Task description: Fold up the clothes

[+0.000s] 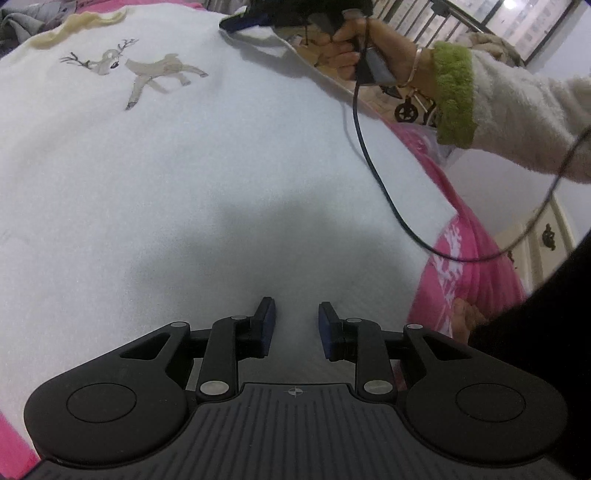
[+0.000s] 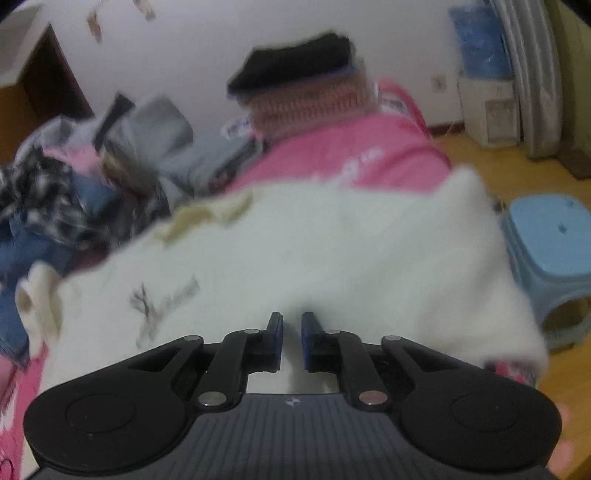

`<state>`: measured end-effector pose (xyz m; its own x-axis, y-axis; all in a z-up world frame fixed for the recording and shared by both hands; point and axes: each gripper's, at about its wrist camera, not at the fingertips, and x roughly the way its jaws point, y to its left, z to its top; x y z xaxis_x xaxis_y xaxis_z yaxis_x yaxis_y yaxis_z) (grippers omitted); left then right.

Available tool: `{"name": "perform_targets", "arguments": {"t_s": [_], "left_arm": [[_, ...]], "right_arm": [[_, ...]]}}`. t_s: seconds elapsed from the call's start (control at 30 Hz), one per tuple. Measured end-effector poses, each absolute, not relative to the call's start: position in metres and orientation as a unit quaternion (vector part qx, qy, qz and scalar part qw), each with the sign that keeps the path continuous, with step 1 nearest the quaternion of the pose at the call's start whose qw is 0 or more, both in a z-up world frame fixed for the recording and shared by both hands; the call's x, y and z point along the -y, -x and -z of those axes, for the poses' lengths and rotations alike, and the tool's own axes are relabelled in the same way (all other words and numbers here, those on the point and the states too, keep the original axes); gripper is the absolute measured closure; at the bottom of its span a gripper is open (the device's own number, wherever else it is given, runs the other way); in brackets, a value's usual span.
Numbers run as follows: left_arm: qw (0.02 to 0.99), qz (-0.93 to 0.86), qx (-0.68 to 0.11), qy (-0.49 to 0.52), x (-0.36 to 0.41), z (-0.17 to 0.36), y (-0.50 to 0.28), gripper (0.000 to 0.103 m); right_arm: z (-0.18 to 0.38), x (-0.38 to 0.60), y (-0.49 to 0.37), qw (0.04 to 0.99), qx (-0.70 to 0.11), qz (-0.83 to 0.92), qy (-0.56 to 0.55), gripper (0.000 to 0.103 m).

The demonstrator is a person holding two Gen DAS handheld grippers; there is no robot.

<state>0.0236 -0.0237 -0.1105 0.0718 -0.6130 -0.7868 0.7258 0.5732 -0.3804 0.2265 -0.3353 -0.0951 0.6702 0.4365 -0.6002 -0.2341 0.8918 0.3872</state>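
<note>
A white fleece garment (image 1: pixel 184 166) with an embroidered reindeer (image 1: pixel 147 74) lies spread on a pink bed cover (image 1: pixel 461 258). My left gripper (image 1: pixel 297 317) is low over its near part, jaws a little apart, and no fold is pinched between the pads. At the far right edge a hand (image 1: pixel 388 55) in a green-cuffed sleeve holds my right gripper (image 1: pixel 243 23), which lifts the garment's edge. In the blurred right wrist view, my right gripper (image 2: pixel 291 332) has its jaws nearly together on the white garment (image 2: pixel 332 240), which is raised in front of it.
A pile of loose clothes (image 2: pixel 74 184) lies at the left of the bed. A folded stack (image 2: pixel 306 92) stands at the back on the pink cover (image 2: pixel 351 147). A blue plastic stool (image 2: pixel 546 251) stands on the wooden floor at the right. A black cable (image 1: pixel 369 155) trails across the garment.
</note>
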Motion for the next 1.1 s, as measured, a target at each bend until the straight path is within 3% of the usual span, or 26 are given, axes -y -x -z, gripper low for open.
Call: {"name": "perform_targets", "arguments": {"t_s": [0.17,0.3,0.37,0.5,0.67,0.77,0.87,0.97,1.1], "left_arm": [[0.730,0.455,-0.508,-0.033,0.019,0.114,-0.026,0.078],[0.734,0.456,-0.503,-0.027,0.016,0.115,-0.024,0.078],[0.735,0.457,-0.499,-0.031,0.017,0.115,-0.023,0.078],[0.736,0.460,-0.495,-0.037,0.020,0.115,-0.022,0.078],[0.731,0.466,-0.498,-0.022,0.017,0.118,-0.025,0.078],[0.728,0.471,-0.498,-0.020,0.015,0.120,-0.026,0.077],[0.727,0.473,-0.497,-0.023,0.017,0.119,-0.026,0.077],[0.727,0.474,-0.496,-0.022,0.018,0.119,-0.025,0.077],[0.726,0.475,-0.497,-0.020,0.017,0.120,-0.025,0.077]], "right_arm": [[0.087,0.258,-0.193,0.821,-0.396,-0.407,-0.062,0.090],[0.112,0.197,-0.210,0.809,-0.408,-0.420,0.055,0.093],[0.115,0.197,-0.238,0.829,-0.399,-0.390,0.036,0.101],[0.093,0.195,-0.260,0.862,-0.369,-0.347,0.025,0.095],[0.095,0.140,-0.227,0.747,-0.384,-0.540,0.051,0.094],[0.118,0.101,-0.245,0.768,-0.383,-0.502,0.101,0.097],[0.123,0.110,-0.293,0.803,-0.401,-0.441,-0.011,0.100],[0.110,0.106,-0.294,0.796,-0.394,-0.460,-0.008,0.094],[0.113,0.079,-0.250,0.683,-0.410,-0.602,0.047,0.081]]}}
